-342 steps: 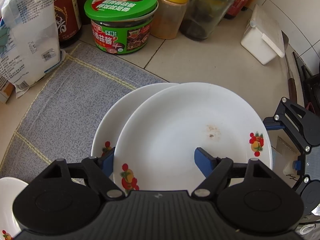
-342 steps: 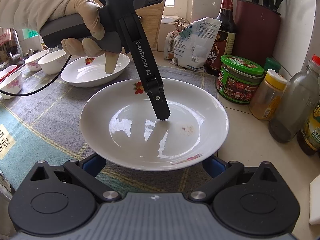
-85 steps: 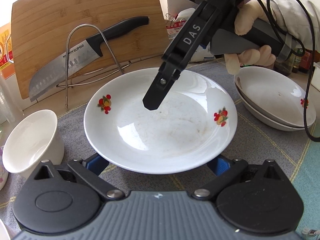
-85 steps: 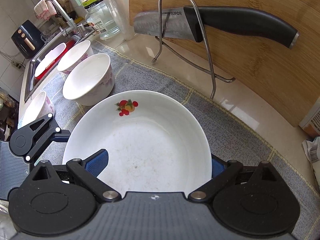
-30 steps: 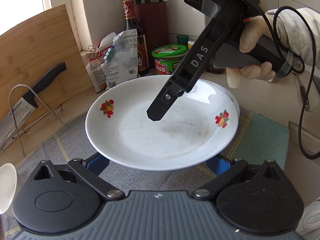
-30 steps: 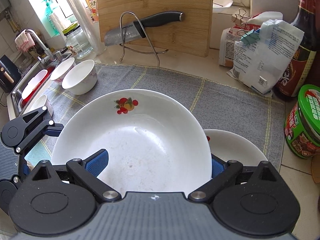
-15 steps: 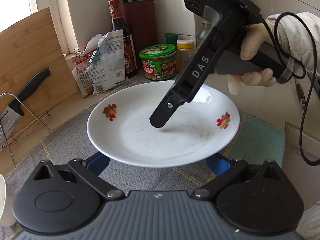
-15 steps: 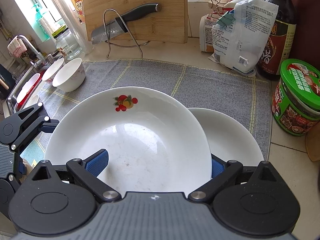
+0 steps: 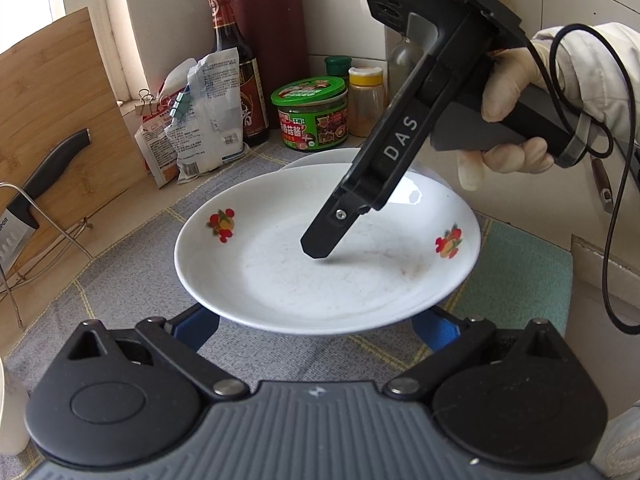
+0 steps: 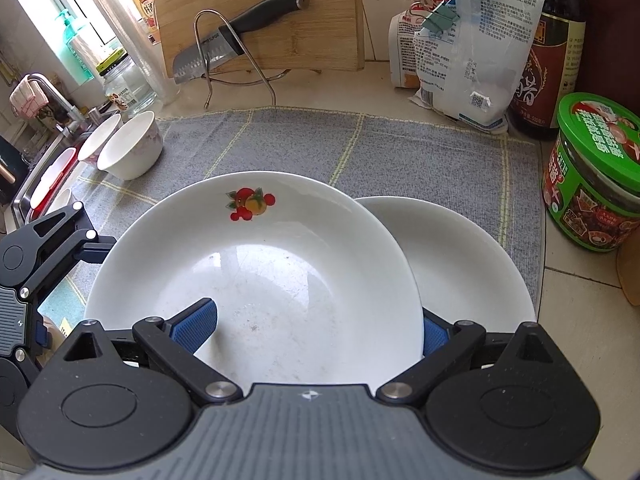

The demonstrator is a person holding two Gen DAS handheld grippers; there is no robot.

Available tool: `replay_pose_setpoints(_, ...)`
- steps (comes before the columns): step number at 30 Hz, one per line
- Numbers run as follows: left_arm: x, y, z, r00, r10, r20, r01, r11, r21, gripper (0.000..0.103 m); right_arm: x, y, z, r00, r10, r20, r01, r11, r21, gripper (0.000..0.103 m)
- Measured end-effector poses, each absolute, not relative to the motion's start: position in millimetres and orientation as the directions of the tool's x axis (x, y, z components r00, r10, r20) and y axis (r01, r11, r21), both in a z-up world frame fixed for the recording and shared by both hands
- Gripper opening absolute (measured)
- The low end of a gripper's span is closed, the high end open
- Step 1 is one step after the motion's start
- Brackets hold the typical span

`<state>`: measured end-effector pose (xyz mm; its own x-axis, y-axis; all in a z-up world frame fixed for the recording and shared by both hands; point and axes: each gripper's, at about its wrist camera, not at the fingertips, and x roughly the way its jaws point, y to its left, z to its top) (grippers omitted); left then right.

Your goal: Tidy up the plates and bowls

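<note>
While my right gripper pinches the fruit-print plate by its rim, one finger inside, one beneath, plate hangs above the grey mat, overlapping the second plate; left gripper spread wide under it, holding nothing

Right gripper clamps fruit-print plate rim — above second plate.

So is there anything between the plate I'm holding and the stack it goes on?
Nothing visible. The right gripper holds the plate partly over the stacked plate on the gray mat, with only open space between them.
</note>
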<state>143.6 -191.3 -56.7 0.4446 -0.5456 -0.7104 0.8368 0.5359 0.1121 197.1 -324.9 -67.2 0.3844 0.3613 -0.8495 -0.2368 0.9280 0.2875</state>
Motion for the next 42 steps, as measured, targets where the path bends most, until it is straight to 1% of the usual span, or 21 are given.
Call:
replay_pose_setpoints(18,148,-200,-59,0.421,-0.560,-0.713,0.865,0.484,0.131,0.102,193,-337,-75,0.381,0.343,-0.858,-0.178,0.938,0.296,0.102)
replay_pose_setpoints(42,151,-215,-66,0.398,-0.537,-0.743,0.877,0.460,0.138,0.102,188,-348,-74,0.378,0.314,-0.871,-0.139,0.949,0.282,0.102)
